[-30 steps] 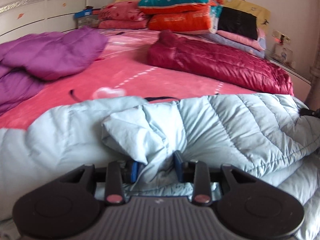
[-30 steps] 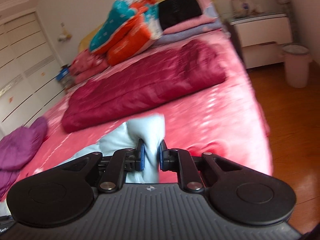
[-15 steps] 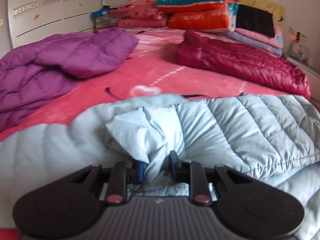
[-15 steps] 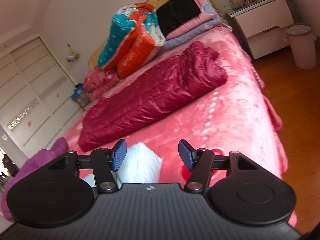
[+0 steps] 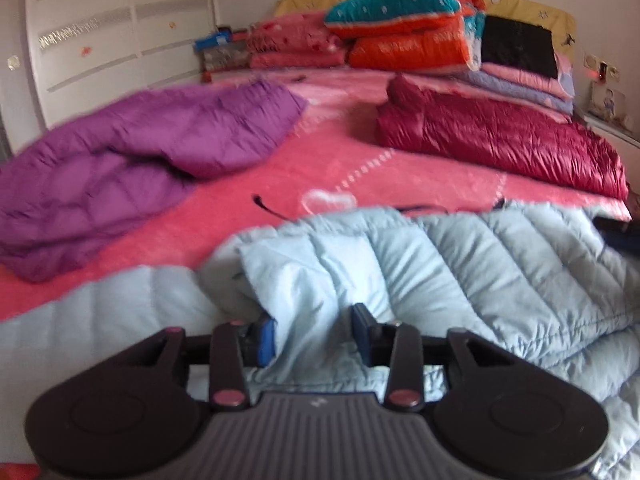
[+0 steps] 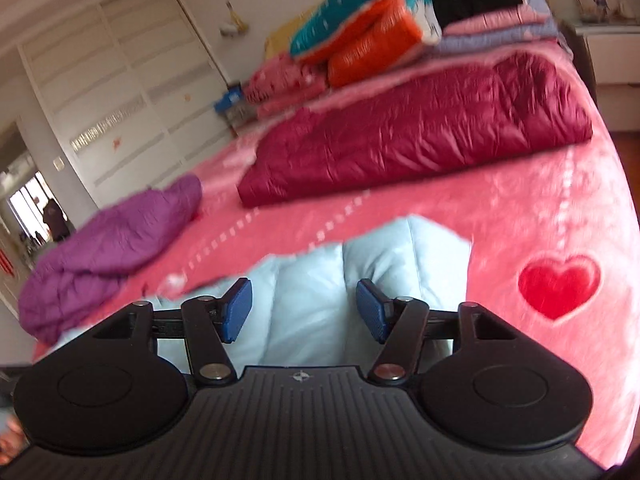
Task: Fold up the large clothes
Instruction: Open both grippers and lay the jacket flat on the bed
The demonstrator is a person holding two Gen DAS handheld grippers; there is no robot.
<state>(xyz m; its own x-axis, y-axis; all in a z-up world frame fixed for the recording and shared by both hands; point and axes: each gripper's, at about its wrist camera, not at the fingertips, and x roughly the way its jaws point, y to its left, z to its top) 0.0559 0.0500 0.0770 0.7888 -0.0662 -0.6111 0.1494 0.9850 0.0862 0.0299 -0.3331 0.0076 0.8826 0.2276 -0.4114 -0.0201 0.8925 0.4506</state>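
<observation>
While the light-blue down jacket (image 5: 460,264) lay spread across the near end of the bed (image 5: 320,168), both sets of tongs stood at its near side. The left tongs (image 5: 314,334) had just been opening; a bunched fold of the jacket sat between the pads, and whether they pressed on it could not be told from the blurred view. The right tongs (image 6: 302,310) had likewise just been opening and stood wide apart, holding nothing, with the jacket's corner panel lying flat beyond them.

Judgement on the step in hand: a fold appeared to have been laid over and was being let go. To do it well, the left tongs should part fully before drawing back, so that the bunched cloth is not dragged out of line. The puffy quilting is likely to spring up, so the laid edge should be pressed flat before the next fold.

Beyond the jacket, a strip of bare pink bedspread lay open. The purple jacket (image 5: 132,160) sat beyond it and to its left, the maroon jacket (image 5: 500,140) beyond it and to its right, both apart from it. A thin dark cord (image 5: 268,208) lay just past the jacket's far edge and could snag. The bed's side edge ran just to the right of the jacket.
</observation>
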